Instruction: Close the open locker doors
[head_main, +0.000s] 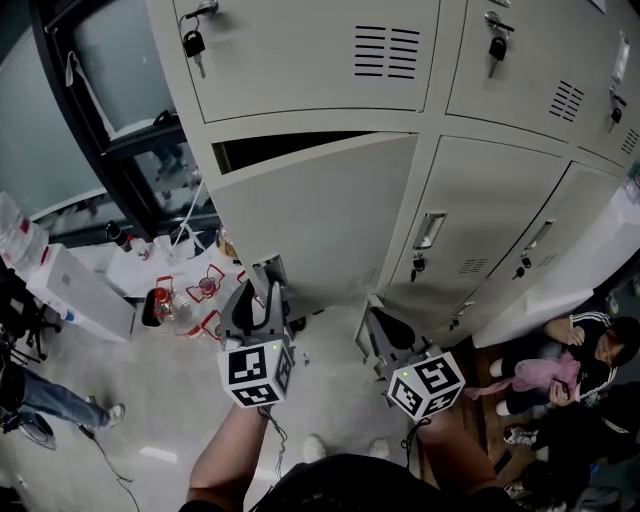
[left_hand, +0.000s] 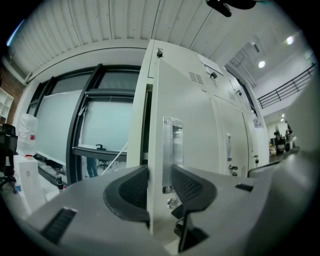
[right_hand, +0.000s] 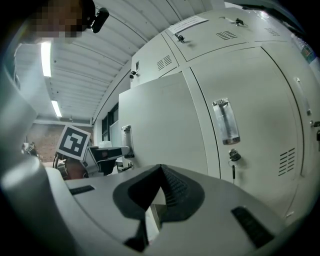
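One lower locker door (head_main: 320, 210) stands swung out from the bank of beige lockers, with a dark gap along its top. My left gripper (head_main: 268, 278) is at the door's free edge near the floor. In the left gripper view the door (left_hand: 195, 125) runs edge-on between the jaws, and my left gripper (left_hand: 160, 182) is shut on that edge just under the clear handle (left_hand: 172, 145). My right gripper (head_main: 374, 312) hangs to the right, clear of the door. In the right gripper view my right gripper (right_hand: 161, 172) is shut and empty, facing the open door (right_hand: 160, 125).
The neighbouring locker doors (head_main: 480, 230) are closed, with keys hanging in their locks. People sit on the floor at the right (head_main: 585, 365), and someone's legs show at the left (head_main: 40, 400). A white box (head_main: 80, 290) and red-capped containers (head_main: 185, 300) stand by the dark window frame (head_main: 100, 130).
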